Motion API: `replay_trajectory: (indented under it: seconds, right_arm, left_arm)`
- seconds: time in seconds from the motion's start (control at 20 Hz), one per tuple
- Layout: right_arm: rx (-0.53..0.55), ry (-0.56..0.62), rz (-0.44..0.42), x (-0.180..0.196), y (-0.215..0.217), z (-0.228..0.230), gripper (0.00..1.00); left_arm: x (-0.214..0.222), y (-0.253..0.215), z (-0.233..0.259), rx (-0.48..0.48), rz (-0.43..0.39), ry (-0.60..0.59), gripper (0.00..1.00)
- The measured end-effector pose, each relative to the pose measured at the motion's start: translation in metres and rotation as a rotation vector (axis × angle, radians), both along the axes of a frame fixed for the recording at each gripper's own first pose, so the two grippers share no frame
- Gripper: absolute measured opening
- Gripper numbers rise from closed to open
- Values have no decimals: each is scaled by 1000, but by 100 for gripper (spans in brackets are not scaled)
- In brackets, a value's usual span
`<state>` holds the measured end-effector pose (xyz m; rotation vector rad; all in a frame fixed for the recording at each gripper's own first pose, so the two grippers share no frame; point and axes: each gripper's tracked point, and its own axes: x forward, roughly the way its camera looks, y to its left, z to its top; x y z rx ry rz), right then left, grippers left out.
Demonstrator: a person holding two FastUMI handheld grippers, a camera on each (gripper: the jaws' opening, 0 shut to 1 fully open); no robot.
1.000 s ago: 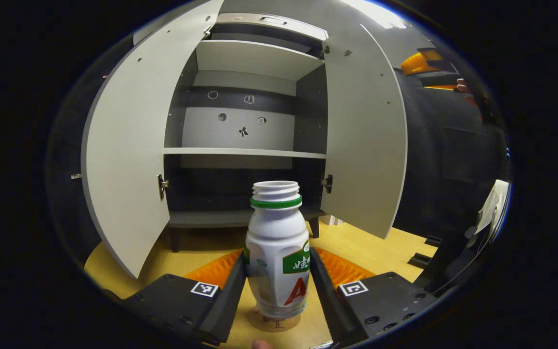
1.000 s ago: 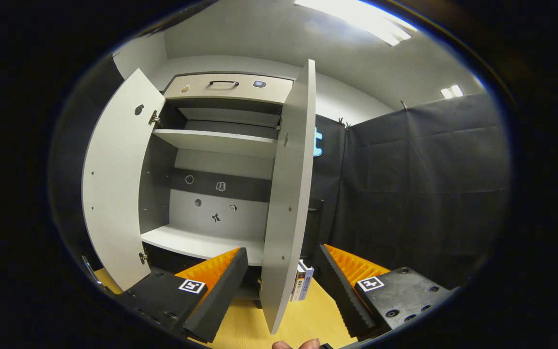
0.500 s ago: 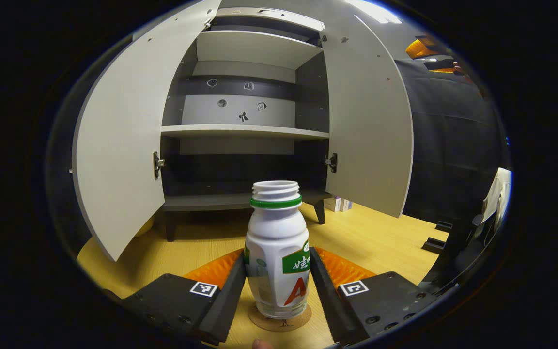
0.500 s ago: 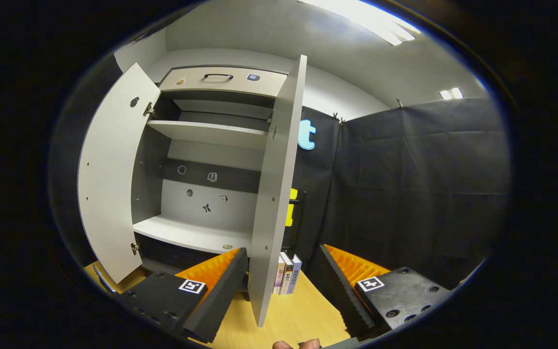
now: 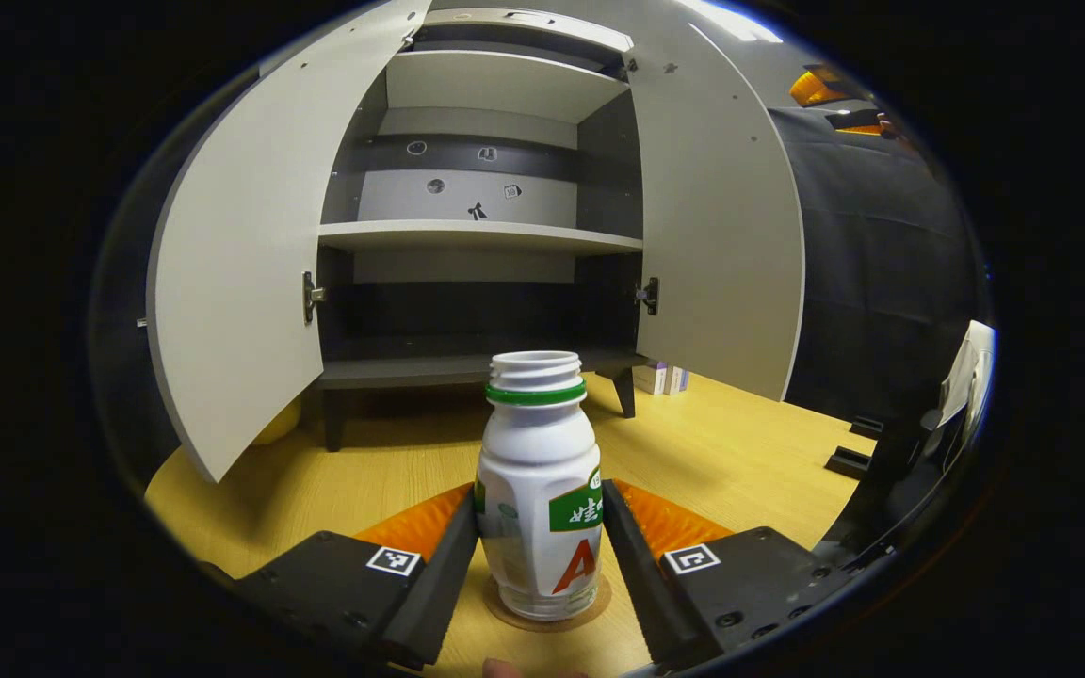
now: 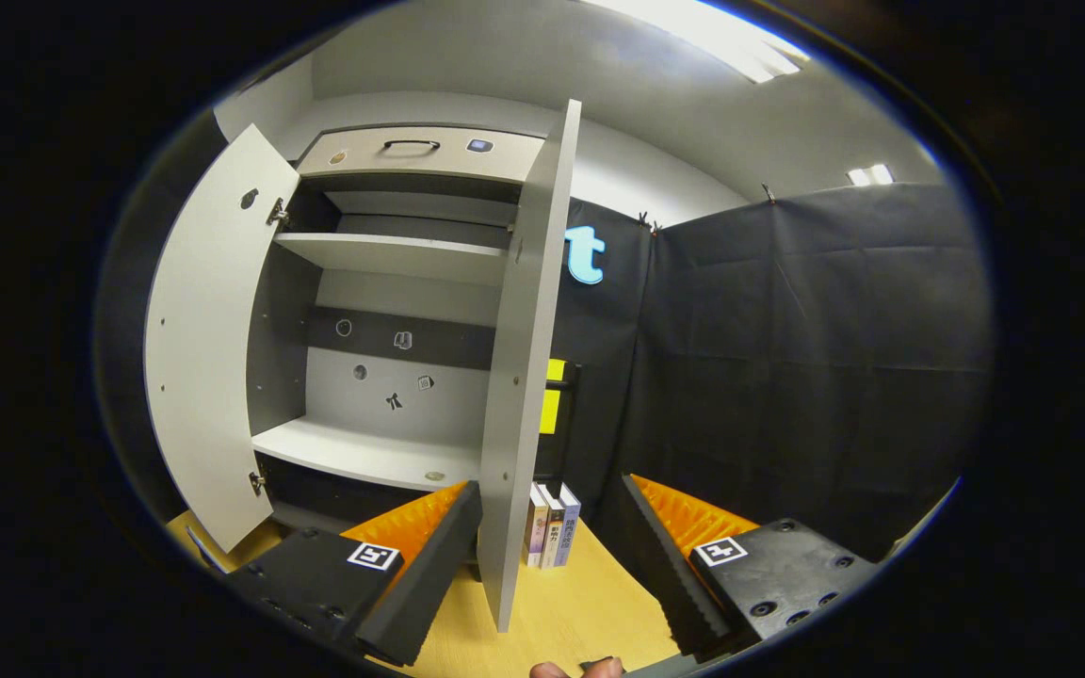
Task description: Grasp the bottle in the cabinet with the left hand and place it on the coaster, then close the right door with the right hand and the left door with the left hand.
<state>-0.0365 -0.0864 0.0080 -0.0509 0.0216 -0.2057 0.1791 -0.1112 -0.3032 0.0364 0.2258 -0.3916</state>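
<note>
- The white plastic bottle with a green neck ring and no cap (image 5: 540, 490) stands upright at the lower centre of the left gripper view, its base on the round brown cork coaster (image 5: 547, 614), which lies on the light wooden table top (image 5: 740, 452).
- The bottle hides most of the coaster; a thin rim of it shows around the base.
- The left gripper (image 5: 540, 537) has one finger against each side of the bottle and is clamped on it.
- Behind the bottle is the grey cabinet (image 5: 481, 235) with both doors swung open: the left door (image 5: 241, 264) at the left of the frame, the right door (image 5: 721, 235) at the right.
- The lowest compartment is dark and hard to make out.
- In the right gripper view the right gripper (image 6: 552, 556) has its fingers wide apart, and the edge of the right door (image 6: 524, 377) is seen between them; I cannot tell whether a finger touches it.
- This view also shows a few upright books (image 6: 550, 524) just behind the door, partly cut off by it.
</note>
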Motion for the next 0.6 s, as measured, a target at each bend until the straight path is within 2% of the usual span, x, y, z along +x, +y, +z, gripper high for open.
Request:
replay_trajectory:
  seconds: [0.35, 0.6]
  right_arm:
    - [0, -10, 5, 0, 5, 3, 97]
    - [0, -6, 3, -2, 5, 1, 97]
  left_arm:
    - [-8, 1, 0, -2, -26, 15, 94]
    - [-16, 1, -5, 14, -45, 29, 95]
